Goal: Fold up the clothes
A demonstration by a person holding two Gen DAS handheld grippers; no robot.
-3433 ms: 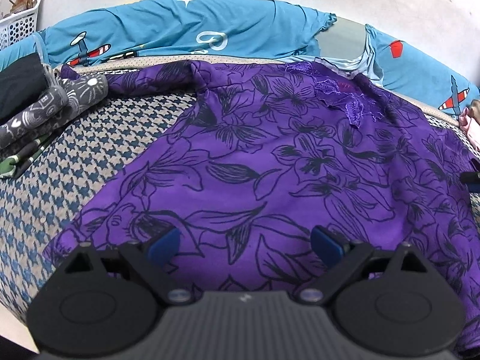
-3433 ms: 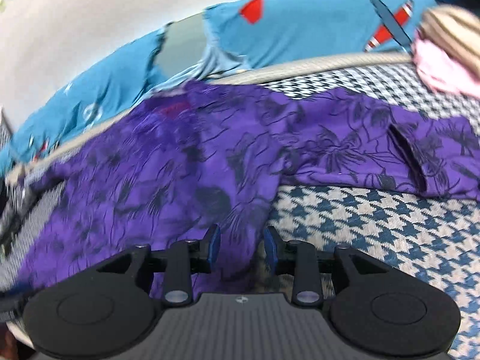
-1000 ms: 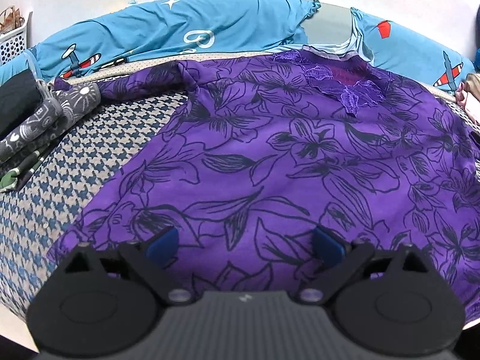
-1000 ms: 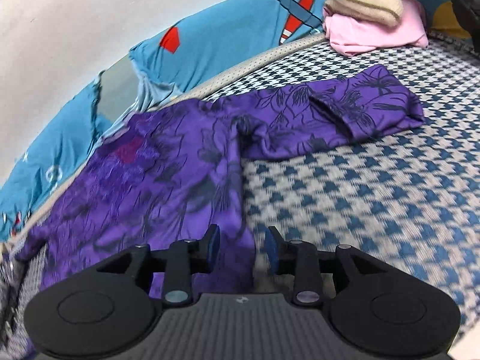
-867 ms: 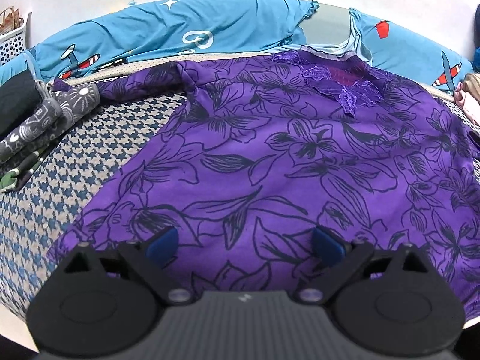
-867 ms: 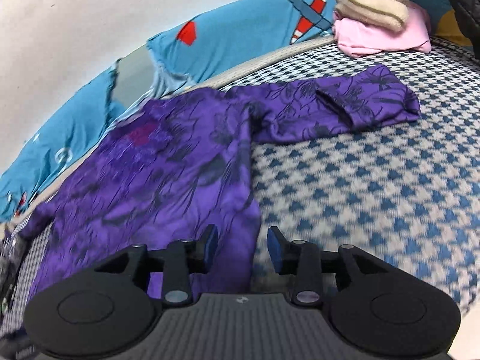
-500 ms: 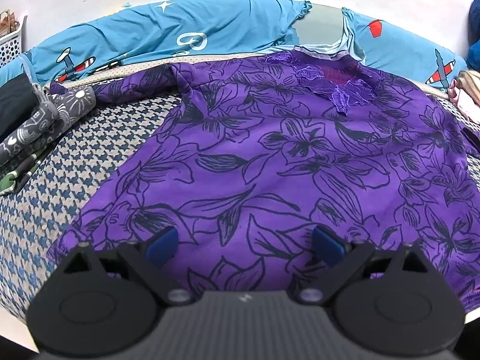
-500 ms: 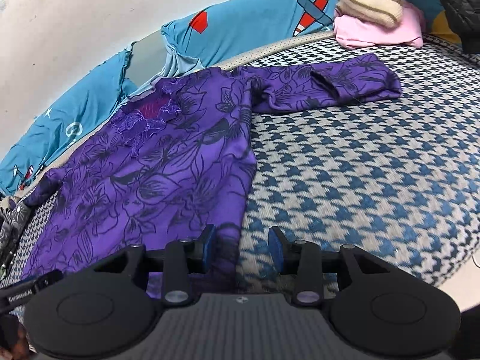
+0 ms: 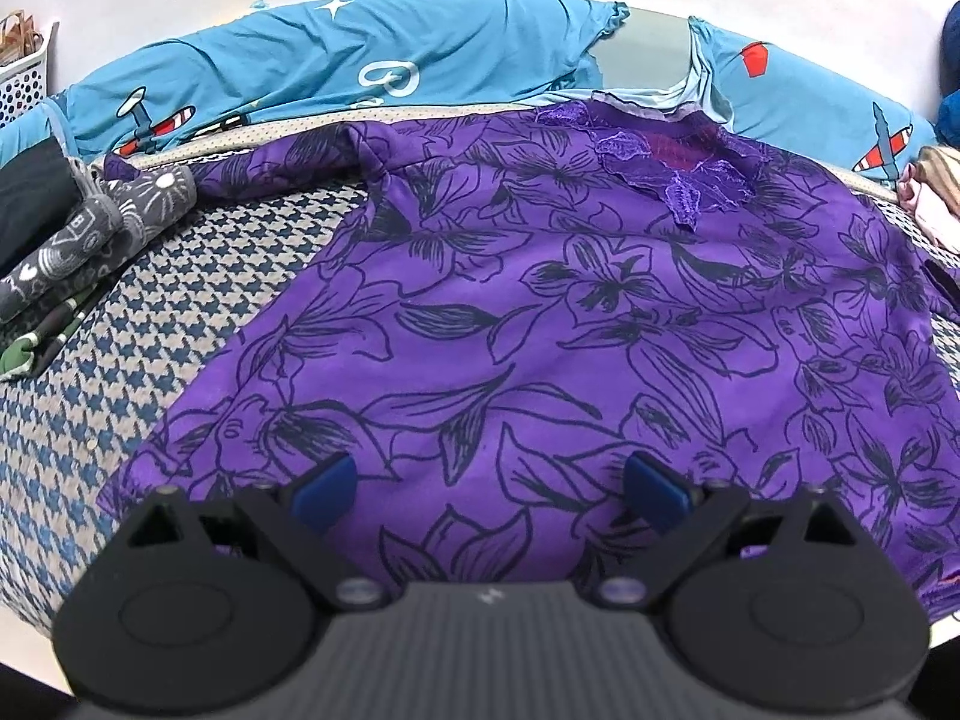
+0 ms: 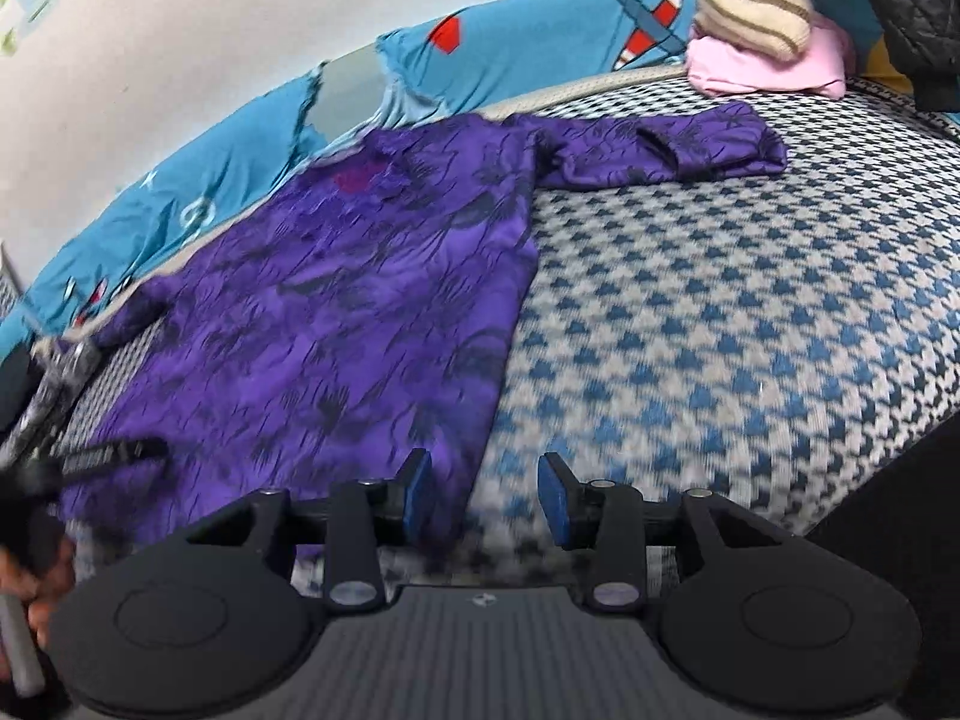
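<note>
Left wrist view: a houndstooth bed [image 9: 150,324] carries the purple floral blouse [image 9: 540,312] spread flat, its right sleeve cut off at the frame edge. Folded grey clothes [image 9: 90,234] lie left. The left tool [image 9: 489,489] stands wide above the hem. The right tool [image 10: 483,489], narrower and empty, seems just beside the blurred hem corner.
</note>
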